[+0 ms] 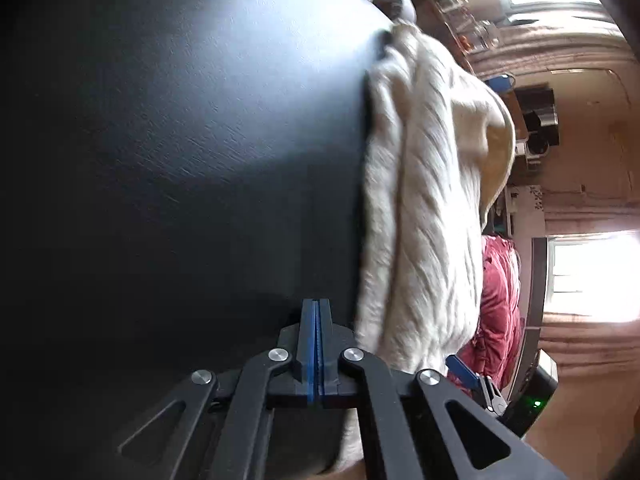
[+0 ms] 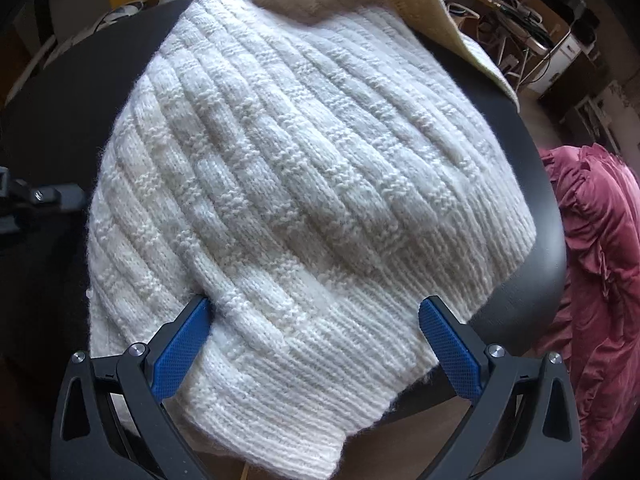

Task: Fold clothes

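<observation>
The cream knit sweater (image 2: 304, 184) lies folded on the dark bench (image 2: 532, 280), its ribbed hem hanging over the near edge, and my right gripper (image 2: 314, 320) has its jaws spread wide over that hem, the left blue pad (image 2: 182, 344) touching the knit. My left gripper (image 1: 317, 320) has its jaws pressed together on nothing, over bare bench just beside the sweater's edge. The left view shows a bright window (image 1: 592, 276); both show a red quilted heap (image 2: 600, 280) beyond the bench.
</observation>
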The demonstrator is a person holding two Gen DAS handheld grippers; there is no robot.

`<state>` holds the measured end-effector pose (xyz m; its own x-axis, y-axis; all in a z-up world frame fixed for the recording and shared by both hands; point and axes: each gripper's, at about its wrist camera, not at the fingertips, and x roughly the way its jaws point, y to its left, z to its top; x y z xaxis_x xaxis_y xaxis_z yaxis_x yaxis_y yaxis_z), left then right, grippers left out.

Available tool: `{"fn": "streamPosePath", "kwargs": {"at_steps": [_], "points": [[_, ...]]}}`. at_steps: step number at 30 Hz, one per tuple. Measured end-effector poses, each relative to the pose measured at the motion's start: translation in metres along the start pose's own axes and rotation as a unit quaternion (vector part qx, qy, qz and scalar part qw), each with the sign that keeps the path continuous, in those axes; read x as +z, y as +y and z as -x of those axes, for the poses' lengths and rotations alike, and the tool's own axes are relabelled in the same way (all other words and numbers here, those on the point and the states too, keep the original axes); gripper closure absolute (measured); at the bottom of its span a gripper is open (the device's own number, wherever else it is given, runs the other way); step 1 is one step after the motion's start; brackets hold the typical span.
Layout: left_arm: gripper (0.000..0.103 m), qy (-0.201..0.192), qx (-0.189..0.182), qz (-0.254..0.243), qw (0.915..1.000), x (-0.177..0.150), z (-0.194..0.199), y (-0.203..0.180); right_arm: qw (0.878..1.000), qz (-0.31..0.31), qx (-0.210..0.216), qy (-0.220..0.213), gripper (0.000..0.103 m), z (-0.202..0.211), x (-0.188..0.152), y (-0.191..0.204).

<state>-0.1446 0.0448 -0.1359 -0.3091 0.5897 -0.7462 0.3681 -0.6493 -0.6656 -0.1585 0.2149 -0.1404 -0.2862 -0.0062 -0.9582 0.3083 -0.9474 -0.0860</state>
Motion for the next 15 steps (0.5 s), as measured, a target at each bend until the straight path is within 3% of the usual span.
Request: {"fn": "streamPosePath", "kwargs": {"at_steps": [2,4,6,11,15], "points": [[0.103,0.003,-0.011,0.009,0.9999,0.011,0.016,0.014,1.000,-0.006,0.010,0.006,0.000,-0.001,0.002,-0.002],[0.095,0.004,-0.019,-0.004,0.9998,0.008,0.028,0.016,1.000,-0.009,0.016,0.010,0.000,-0.002,0.004,-0.003],[0.088,0.044,-0.047,0.008,0.9979,0.018,0.034,0.021,1.000,-0.008,0.015,0.015,0.000,-0.001,0.006,-0.003],[0.083,0.087,-0.046,0.013,0.9951,0.003,0.001,0.003,1.000,0.019,0.000,0.023,0.000,0.005,0.019,-0.005],[0.083,0.075,-0.053,0.022,0.9955,-0.010,-0.009,-0.010,0.999,0.033,-0.012,0.003,0.000,0.014,0.031,-0.004]]}}
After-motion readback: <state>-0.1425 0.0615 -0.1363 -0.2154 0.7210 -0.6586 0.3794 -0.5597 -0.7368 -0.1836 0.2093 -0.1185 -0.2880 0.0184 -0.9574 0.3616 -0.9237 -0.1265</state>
